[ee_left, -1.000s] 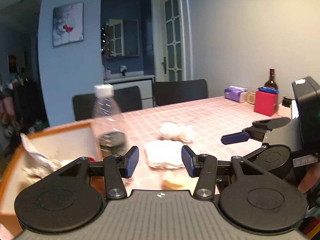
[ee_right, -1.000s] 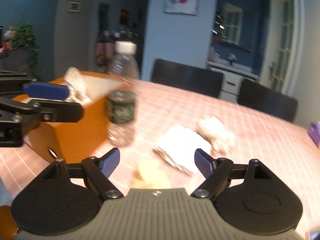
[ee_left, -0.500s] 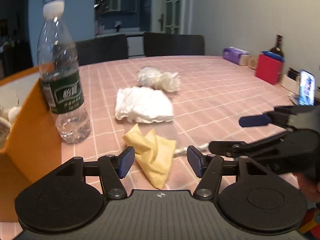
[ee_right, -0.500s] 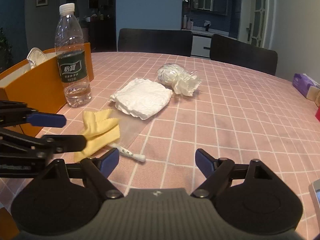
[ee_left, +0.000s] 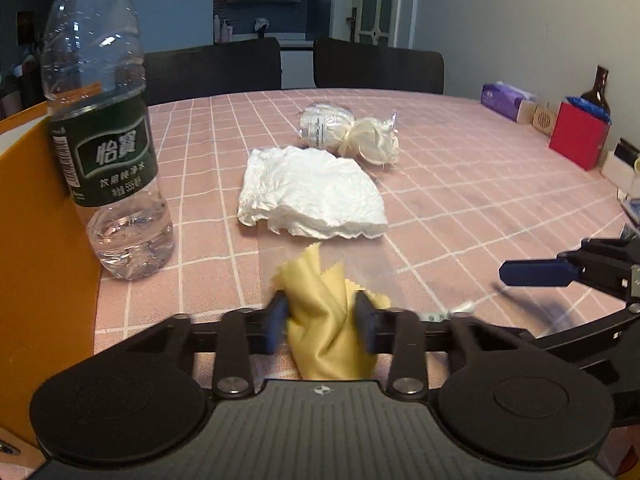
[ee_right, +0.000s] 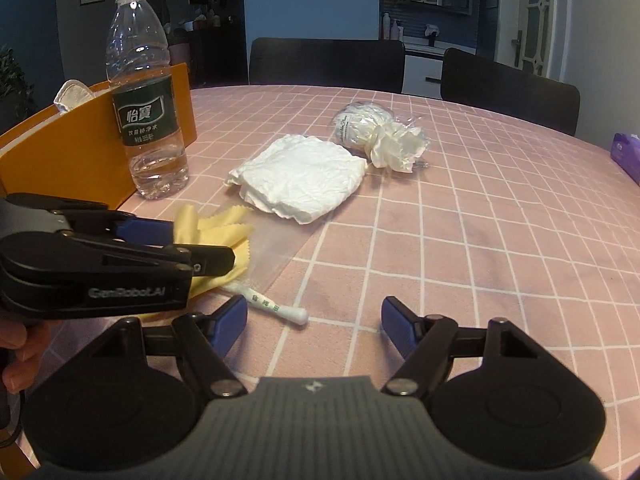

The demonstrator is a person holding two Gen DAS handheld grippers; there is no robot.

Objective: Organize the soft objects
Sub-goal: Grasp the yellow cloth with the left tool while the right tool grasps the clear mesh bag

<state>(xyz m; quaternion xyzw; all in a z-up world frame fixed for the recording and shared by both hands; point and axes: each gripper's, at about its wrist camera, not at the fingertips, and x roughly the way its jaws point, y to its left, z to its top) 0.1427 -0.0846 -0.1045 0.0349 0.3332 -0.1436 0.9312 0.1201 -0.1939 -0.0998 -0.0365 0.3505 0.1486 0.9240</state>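
Yellow cloth (ee_left: 326,320) sits pinched in the left tongs (ee_left: 322,322) — low over the pink tabletop (ee_left: 460,184). Right tongs (ee_right: 314,322) gape wide, holding nothing.

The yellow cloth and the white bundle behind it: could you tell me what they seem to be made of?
Yellow cloth: thin matte fabric, probably microfibre, judging by its zigzag-cut edges and soft folds. White bundle: crinkled tissue or nonwoven, matte and wrinkled; which one is unclear.
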